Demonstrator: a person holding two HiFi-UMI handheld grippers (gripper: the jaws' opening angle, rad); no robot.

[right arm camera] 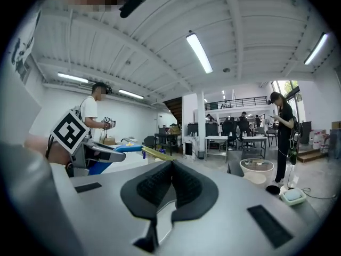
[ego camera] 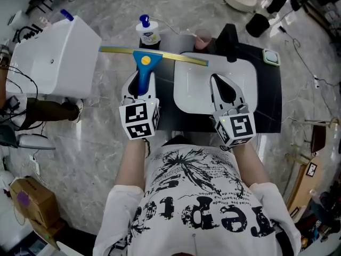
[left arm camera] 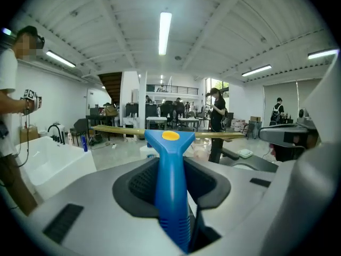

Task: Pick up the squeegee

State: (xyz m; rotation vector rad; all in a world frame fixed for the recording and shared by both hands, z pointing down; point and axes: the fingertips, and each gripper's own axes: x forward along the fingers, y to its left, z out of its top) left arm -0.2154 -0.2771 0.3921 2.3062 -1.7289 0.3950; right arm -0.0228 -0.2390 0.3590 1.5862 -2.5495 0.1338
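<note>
Clearly, left claw grips squeegee, right claw closed empty, gripper views add bystanders.

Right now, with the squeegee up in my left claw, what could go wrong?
1. The squeegee blade sticks out far to both sides of the left claw. A swing or turn could knock over the bottle or the cup, which look close to it.
2. The claw pinches only the handle, so the wide blade might twist or slip in the grip.

Blue-handled squeegee aloft, yellow blade level.
</note>
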